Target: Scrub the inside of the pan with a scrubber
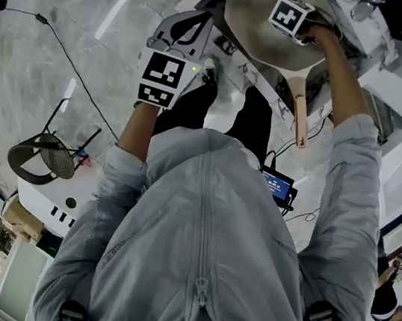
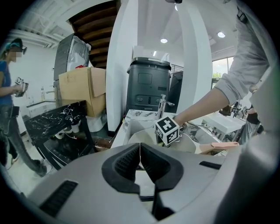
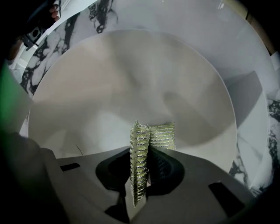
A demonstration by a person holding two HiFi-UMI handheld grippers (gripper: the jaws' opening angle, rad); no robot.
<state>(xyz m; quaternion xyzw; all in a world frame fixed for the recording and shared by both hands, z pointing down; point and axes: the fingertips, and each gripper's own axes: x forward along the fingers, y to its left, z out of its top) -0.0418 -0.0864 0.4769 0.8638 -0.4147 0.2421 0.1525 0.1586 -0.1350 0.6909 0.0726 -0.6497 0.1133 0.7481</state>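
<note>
Beige pan (image 1: pixel 255 32) is sitting in the marbled sink (image 3: pixel 258 131), and we are holding a folded green-gold scrubber (image 3: pixel 144 144) over its inside, pinched tight in our right gripper (image 3: pixel 148 170). Our left gripper (image 2: pixel 140 153) is hovering nearby, jaws together, empty.

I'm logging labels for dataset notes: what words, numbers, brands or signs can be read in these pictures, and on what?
No text can be read anywhere.
Small screen at the person's waist: light characters on blue, too small to read.
Left cube and right cube: black-and-white square patterns, not letters.
Cardboard box: no print made out.
Pan and scrubber: no markings.
</note>
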